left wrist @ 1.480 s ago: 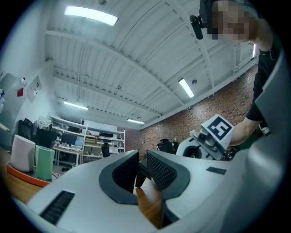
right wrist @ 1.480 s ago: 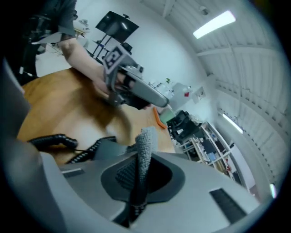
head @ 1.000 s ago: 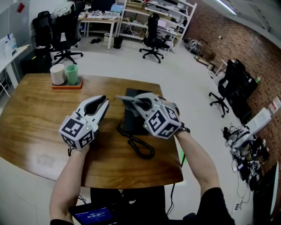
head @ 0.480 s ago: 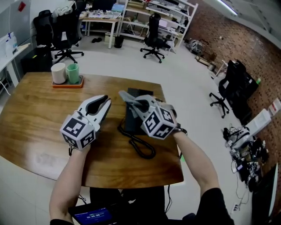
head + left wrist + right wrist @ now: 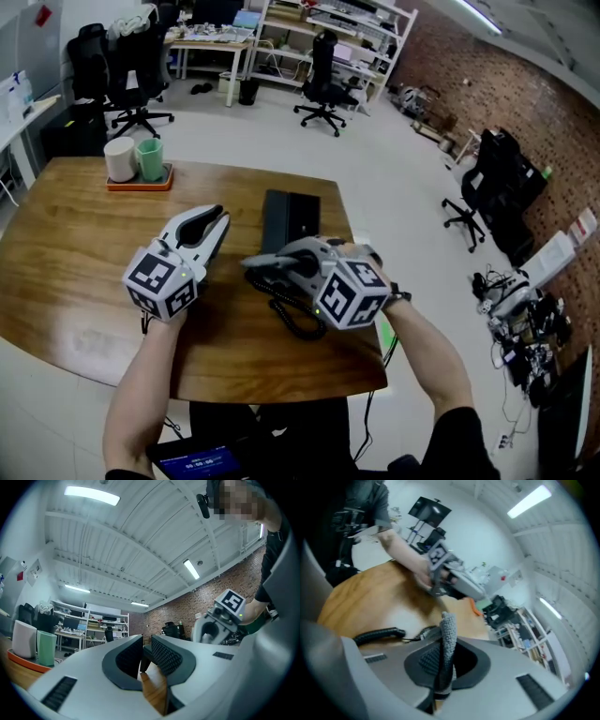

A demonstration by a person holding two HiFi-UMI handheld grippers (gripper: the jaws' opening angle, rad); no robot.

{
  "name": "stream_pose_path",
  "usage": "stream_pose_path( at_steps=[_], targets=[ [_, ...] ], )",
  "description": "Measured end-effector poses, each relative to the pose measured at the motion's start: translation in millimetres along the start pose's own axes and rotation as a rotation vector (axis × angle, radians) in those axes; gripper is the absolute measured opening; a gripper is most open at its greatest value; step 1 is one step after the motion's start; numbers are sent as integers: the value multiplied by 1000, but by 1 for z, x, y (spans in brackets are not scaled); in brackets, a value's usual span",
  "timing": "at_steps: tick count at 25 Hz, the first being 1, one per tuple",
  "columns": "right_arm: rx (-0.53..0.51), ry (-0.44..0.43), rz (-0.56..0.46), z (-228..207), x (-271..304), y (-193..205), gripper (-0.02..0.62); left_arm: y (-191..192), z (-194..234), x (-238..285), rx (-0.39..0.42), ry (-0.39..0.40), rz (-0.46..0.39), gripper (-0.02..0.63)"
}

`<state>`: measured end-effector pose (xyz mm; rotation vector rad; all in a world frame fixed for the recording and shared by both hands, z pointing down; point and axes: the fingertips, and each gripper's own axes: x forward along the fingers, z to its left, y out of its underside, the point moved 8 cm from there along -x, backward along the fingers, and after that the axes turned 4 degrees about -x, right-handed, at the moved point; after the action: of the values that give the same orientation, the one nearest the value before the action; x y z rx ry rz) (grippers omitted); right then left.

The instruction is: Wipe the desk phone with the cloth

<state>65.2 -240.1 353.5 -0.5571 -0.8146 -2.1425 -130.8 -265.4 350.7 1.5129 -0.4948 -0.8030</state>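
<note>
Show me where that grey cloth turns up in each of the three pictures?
Head view: near the centre, the cloth is pinched in the right gripper, above the wooden table.
Left gripper view: the cloth cannot be made out.
Right gripper view: bottom centre, the cloth stands upright between the jaws.
Shared landmark: the wooden table, also seen in the left gripper view and the right gripper view.

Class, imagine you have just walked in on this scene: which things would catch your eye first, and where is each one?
Over the wooden table, the right tool pinches a grey cloth just on the near side of the black desk phone, over its coiled cord. The left tool hangs empty to the left of the phone. At the far left corner, two cups stand on an orange tray.
</note>
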Motion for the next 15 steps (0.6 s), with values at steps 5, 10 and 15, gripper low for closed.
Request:
stream_pose_path(
  at_steps=[5, 10, 15],
  targets=[
    [228, 420, 97, -100, 23, 35, 26, 1, 1, -2, 3, 2, -5, 41],
    [270, 394, 156, -110, 49, 55, 26, 3, 0, -2, 0, 0, -7, 41],
    [129, 256, 100, -61, 34, 31, 26, -1, 1, -1, 10, 5, -8, 41]
  ],
)
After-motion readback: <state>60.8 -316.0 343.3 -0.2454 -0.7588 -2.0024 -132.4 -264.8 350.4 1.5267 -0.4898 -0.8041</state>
